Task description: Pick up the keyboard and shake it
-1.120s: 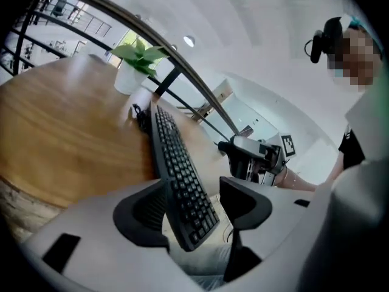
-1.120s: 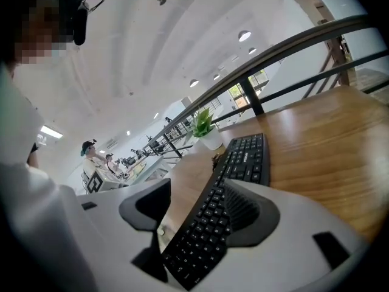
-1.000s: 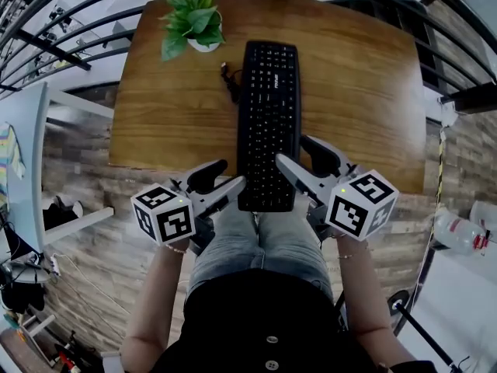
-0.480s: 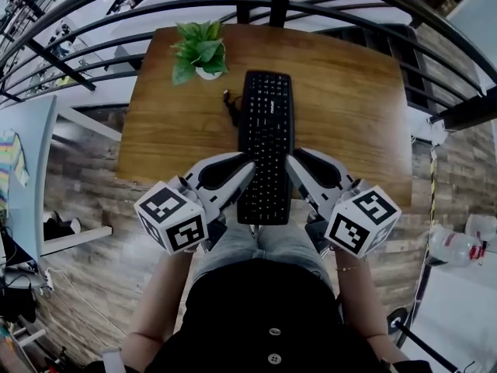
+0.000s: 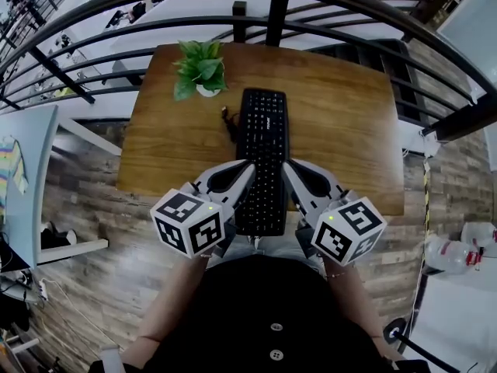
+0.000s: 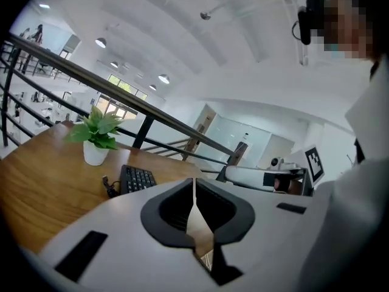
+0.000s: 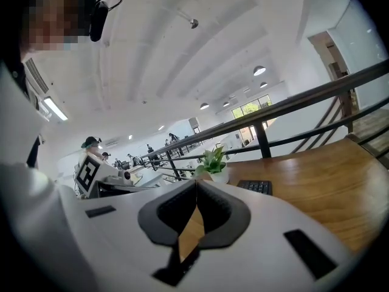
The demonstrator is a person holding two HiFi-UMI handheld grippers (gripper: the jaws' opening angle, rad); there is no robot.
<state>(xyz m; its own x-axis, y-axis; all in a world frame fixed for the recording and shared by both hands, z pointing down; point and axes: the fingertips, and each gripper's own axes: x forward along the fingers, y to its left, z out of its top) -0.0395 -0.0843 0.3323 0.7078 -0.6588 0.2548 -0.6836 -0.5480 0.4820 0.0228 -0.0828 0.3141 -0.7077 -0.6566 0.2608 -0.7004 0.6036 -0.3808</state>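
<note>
Grey left hand-held gripper (image 5: 245, 169) and right hand-held gripper (image 5: 289, 169), jaws just closed empty, flank the keyboard (image 5: 262, 130).

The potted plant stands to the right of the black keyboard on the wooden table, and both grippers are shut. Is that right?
No. The head view shows the potted plant to the left of the black keyboard on the wooden table. The left gripper and the right gripper are both shut.

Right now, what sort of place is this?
Probably an open-plan office mezzanine: a brown wooden desk with a black computer keyboard and small green potted plant, beside a black metal railing.
</note>
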